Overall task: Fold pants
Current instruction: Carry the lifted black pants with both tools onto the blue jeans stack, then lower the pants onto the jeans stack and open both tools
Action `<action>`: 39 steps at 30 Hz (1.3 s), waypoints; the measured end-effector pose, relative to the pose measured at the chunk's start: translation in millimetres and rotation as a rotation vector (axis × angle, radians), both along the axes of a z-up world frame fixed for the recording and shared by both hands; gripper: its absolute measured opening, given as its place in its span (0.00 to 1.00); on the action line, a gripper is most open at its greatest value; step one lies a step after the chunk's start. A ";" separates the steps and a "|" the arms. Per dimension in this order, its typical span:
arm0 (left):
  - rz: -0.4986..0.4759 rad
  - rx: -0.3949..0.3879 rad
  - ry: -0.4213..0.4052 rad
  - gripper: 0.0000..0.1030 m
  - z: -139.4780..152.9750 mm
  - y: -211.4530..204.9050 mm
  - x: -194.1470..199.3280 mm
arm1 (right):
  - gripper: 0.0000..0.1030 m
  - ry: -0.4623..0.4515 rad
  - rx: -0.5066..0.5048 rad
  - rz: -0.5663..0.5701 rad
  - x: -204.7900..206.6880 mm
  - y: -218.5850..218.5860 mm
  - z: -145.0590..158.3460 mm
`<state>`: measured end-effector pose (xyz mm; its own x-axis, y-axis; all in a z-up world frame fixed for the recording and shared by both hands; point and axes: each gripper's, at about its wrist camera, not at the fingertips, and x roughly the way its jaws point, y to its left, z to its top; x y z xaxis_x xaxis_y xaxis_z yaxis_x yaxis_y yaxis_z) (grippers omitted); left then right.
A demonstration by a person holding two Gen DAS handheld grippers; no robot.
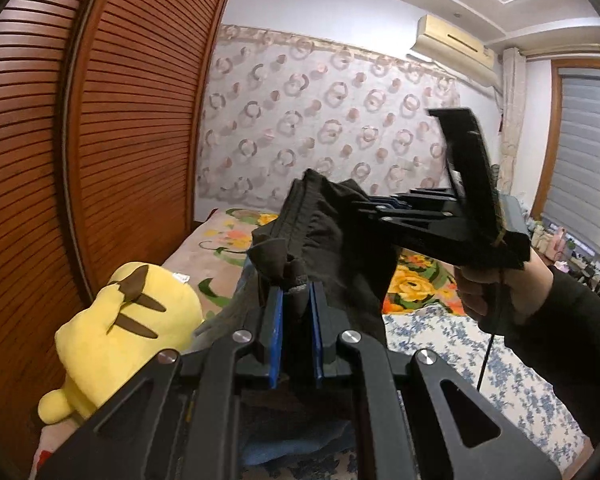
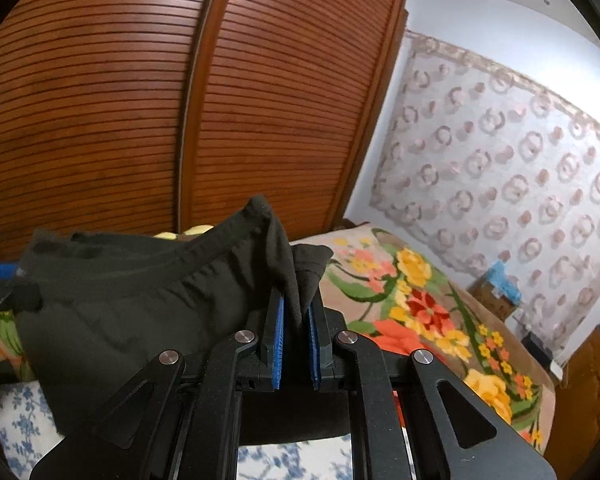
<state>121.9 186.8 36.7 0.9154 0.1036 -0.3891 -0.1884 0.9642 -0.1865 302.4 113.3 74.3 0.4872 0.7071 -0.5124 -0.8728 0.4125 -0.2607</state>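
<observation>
Dark grey pants (image 1: 324,232) hang in the air above the bed, held by the waistband between both grippers. My left gripper (image 1: 296,292) is shut on one bunched end of the waistband. My right gripper (image 2: 296,312) is shut on the other end; in the left wrist view it (image 1: 364,208) comes in from the right, held by a hand. In the right wrist view the pants (image 2: 140,300) stretch to the left toward the left gripper's blue pad at the frame edge. The legs hang down out of sight.
A yellow plush toy (image 1: 120,328) lies on the bed at the left. The bed has a floral blanket (image 2: 420,312) and a blue-flowered sheet (image 1: 480,360). Wooden slatted wardrobe doors (image 2: 180,100) stand close behind. A box (image 2: 496,288) sits by the wall.
</observation>
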 end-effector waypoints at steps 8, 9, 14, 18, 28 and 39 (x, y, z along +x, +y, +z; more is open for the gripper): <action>0.056 -0.029 0.045 0.09 -20.3 7.4 2.3 | 0.18 0.066 -0.004 0.013 5.6 24.4 -15.3; 0.061 -0.033 0.049 0.09 -22.4 7.8 2.4 | 0.20 0.073 0.003 0.010 5.6 24.2 -15.5; 0.073 -0.033 0.064 0.09 -29.0 8.9 2.2 | 0.25 0.118 0.038 0.021 5.2 13.8 -13.5; 0.087 -0.026 0.075 0.09 -31.2 10.3 3.7 | 0.25 0.185 0.038 0.066 8.5 4.2 -20.2; 0.117 -0.027 0.142 0.12 -43.9 13.5 6.5 | 0.24 0.263 -0.041 -0.048 42.6 11.5 -67.1; 0.117 0.022 0.164 0.34 -36.2 4.8 -3.5 | 0.25 0.262 0.030 -0.066 7.9 -14.2 -54.8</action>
<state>118.4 191.6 0.5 0.8212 0.2153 -0.5284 -0.3253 0.9375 -0.1237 310.4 99.1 19.5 0.3861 0.6949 -0.6067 -0.8800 0.4747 -0.0163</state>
